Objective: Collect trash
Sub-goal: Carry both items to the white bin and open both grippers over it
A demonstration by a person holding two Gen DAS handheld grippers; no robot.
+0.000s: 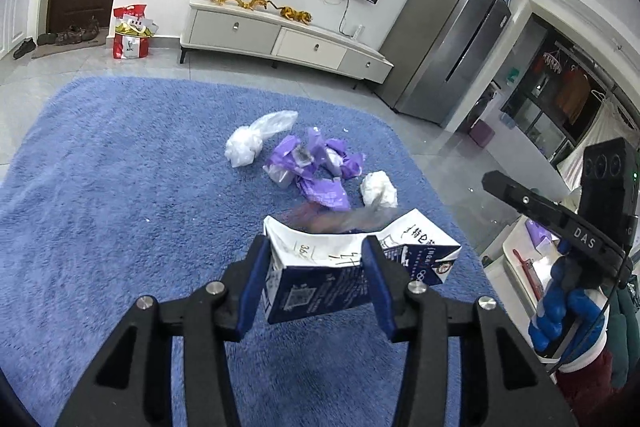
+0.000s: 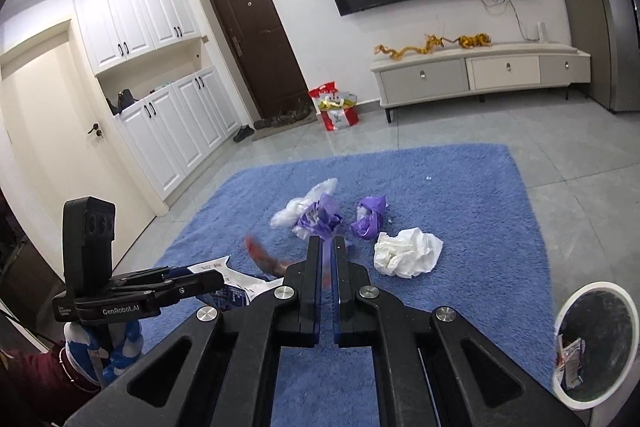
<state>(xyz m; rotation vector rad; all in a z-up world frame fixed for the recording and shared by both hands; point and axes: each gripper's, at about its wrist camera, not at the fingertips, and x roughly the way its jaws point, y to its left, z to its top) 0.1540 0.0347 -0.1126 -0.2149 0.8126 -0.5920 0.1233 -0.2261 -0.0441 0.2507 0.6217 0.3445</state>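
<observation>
Nearest the left wrist camera, the left tongs [image 1: 316,267] grip a dark blue and white carton [image 1: 340,267], their blue pads pressed on its two sides. It is held above the blue rug [image 1: 120,187] with its torn-open white end pointing away from the camera, toward the litter, and its long axis running roughly along the fingers. A blurred red and grey scrap [image 1: 340,219] hangs at the carton's open mouth; whether it is inside I cannot tell.

On the rug beyond lie crumpled purple wrappers [image 1: 316,167], a clear plastic bag [image 1: 256,139] to their left and a white paper wad [image 1: 379,190] to their right, close together.

From the right wrist camera, the right tongs [image 2: 328,259] are closed, fingers almost touching, with a thin reddish strip [image 2: 326,277] showing in the slit. A red blur [image 2: 260,255] trails to their left, toward the carton. At the lower right a white-rimmed bin [image 2: 596,287] with a dark liner stands open, a crumpled wrapper [image 2: 570,359] inside it. Blue-gloved hands [image 1: 560,311] hold both handles.
</observation>
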